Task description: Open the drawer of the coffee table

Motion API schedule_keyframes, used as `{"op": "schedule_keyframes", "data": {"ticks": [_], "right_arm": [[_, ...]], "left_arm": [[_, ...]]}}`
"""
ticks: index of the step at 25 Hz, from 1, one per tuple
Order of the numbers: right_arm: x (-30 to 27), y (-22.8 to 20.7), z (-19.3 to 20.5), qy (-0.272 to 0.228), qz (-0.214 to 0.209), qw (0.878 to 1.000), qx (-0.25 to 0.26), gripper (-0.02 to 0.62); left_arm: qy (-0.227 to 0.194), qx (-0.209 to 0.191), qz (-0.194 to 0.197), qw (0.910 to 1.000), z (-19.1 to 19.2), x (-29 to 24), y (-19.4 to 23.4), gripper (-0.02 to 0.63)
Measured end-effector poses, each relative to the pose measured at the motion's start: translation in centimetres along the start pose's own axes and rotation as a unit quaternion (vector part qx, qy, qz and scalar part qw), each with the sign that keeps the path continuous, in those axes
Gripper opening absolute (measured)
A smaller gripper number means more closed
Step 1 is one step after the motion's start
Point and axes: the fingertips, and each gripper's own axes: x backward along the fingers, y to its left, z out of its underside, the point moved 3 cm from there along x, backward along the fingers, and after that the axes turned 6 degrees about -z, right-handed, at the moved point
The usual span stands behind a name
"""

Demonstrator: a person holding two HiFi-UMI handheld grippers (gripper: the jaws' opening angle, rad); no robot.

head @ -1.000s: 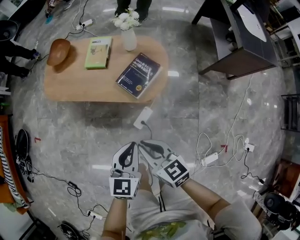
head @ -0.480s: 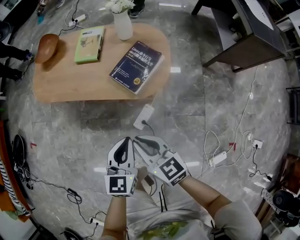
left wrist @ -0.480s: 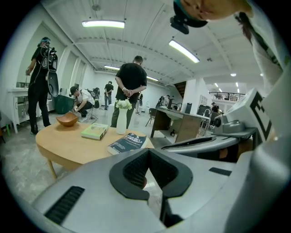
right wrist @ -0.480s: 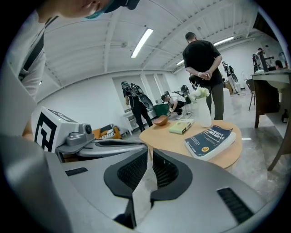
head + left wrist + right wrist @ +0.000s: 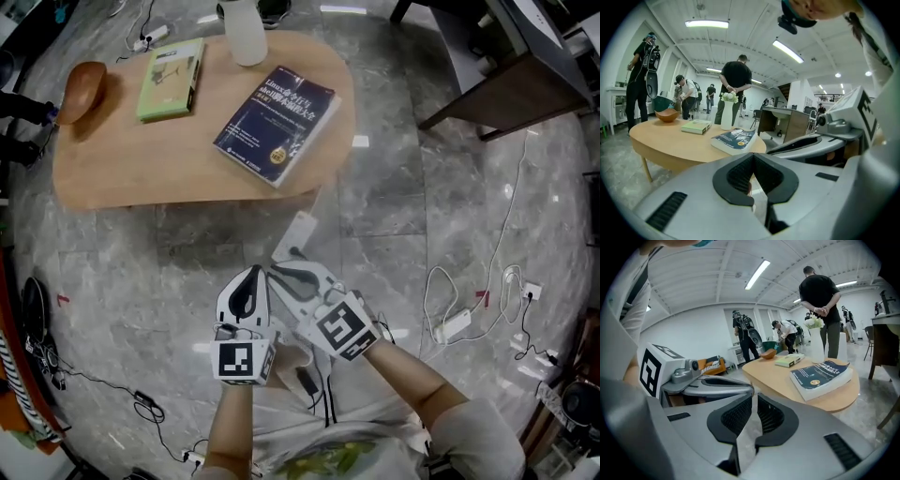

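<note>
The coffee table [image 5: 122, 169] is an oval wooden top on thin legs, at the upper left of the head view. No drawer front shows in any view. My left gripper [image 5: 253, 274] and right gripper [image 5: 281, 277] hang side by side over the grey marble floor, short of the table's near edge and pointing toward it. Both are shut with nothing between the jaws. In the left gripper view, the left gripper [image 5: 751, 158] has the table [image 5: 670, 143] ahead and the right gripper's body at its right. The right gripper view shows the right gripper [image 5: 754, 401] facing the table [image 5: 783, 376].
On the table lie a blue book [image 5: 277, 122], a green book [image 5: 171, 67], a wooden bowl [image 5: 80, 89] and a white vase [image 5: 246, 23]. A white power strip [image 5: 295, 230] and cables lie on the floor. A dark desk [image 5: 525, 66] stands at the upper right. People stand beyond the table.
Both grippers have sunk toward the floor together, still side by side and shut. The table now looks larger and sits higher in the head view.
</note>
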Motion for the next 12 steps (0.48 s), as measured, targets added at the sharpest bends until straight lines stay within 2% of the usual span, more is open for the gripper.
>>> {"op": "schedule_keyframes", "data": {"ticks": [4,9,12], "right_arm": [[-1.9,-2.1,2.6,0.007,0.002,1.0,0.019,0.023],[-5.1,-4.3,5.7,-0.005,-0.013,0.998,0.054,0.023],[-7.0,-5.8,7.6,-0.016,-0.018,0.996,0.085,0.023]], "left_arm": [[-0.012,-0.011,-0.007,0.9998,2.8,-2.5,0.8,0.009],[-0.041,0.018,-0.005,0.999,6.5,-5.8,3.0,0.009],[-0.07,-0.013,-0.006,0.9974,8.3,-7.9,4.0,0.009]]}}
